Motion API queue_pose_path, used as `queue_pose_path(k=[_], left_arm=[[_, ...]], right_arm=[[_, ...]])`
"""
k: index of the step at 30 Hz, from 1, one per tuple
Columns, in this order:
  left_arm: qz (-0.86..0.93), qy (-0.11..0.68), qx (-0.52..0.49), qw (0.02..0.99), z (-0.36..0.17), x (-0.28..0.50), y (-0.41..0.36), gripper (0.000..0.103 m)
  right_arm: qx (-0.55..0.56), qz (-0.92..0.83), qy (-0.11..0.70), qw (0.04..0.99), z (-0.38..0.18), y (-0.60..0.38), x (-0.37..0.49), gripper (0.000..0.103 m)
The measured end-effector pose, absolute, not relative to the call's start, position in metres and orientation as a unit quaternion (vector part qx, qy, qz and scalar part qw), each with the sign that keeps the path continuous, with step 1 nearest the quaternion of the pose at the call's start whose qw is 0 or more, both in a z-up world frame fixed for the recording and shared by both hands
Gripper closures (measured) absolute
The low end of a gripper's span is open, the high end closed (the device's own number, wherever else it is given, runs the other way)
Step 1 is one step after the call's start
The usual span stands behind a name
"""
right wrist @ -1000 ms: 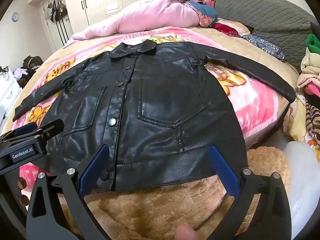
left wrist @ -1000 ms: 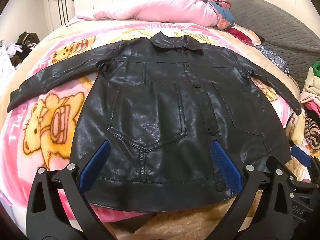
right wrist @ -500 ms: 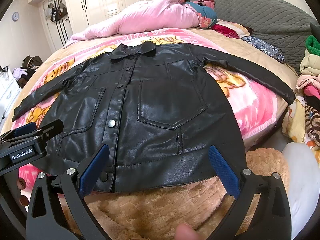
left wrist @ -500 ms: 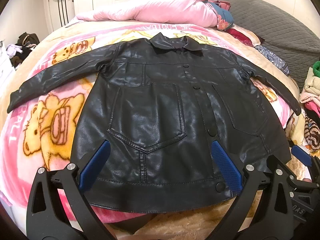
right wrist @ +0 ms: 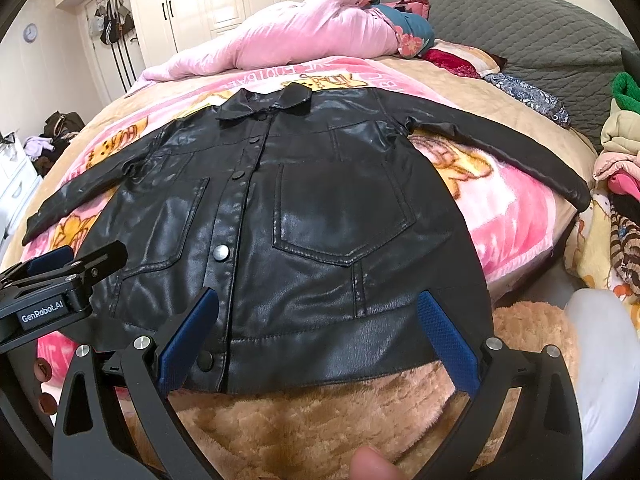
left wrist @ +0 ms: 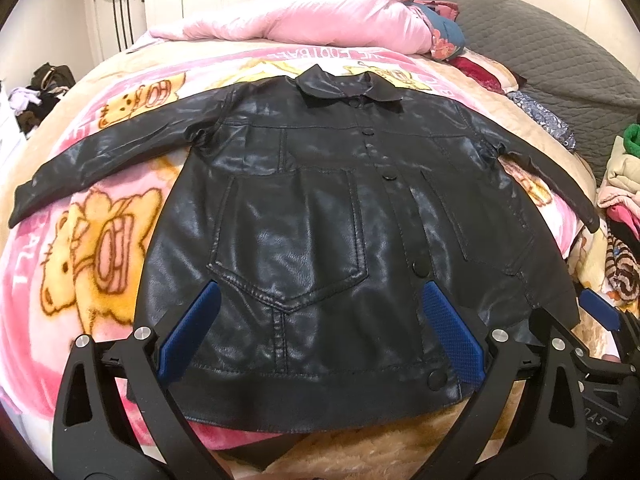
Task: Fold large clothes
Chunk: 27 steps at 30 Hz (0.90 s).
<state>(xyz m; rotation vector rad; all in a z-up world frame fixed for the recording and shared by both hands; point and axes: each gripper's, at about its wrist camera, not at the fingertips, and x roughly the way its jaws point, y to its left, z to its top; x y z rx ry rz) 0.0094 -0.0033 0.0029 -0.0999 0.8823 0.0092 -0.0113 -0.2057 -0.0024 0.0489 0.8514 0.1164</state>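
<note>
Left wrist view: black leather jacket [left wrist: 320, 216] spread flat, buttoned, on the pink cartoon blanket [left wrist: 80, 240].
We hold our left gripper [left wrist: 318, 330] and right gripper [right wrist: 318, 336] spread wide, empty, above its hem at the bed's near edge.

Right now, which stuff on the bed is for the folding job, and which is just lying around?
For the job:
- black leather jacket, spread flat, front up
- left hand-held gripper, open
- right hand-held gripper, open

Just lying about:
- pink quilt
- cartoon bear blanket under the jacket
- pile of clothes beside the bed
- bags on the wardrobe
</note>
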Motion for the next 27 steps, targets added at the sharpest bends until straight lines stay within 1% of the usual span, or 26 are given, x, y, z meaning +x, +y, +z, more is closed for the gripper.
queue_pose_path(k=[19,27], left_arm=[[0.029,0.413,-0.071,0.908,0.017,0.078,0.002,0.008],[0.039,0.409,-0.081,0.908,0.027,0.115,0.001,0.008]], right_arm=[[0.037,0.076,0.383,0.92,0.036,-0.209,0.073,0.004],[0.025,0.063,0.394,0.917,0.045,-0.21,0.116,0.004]])
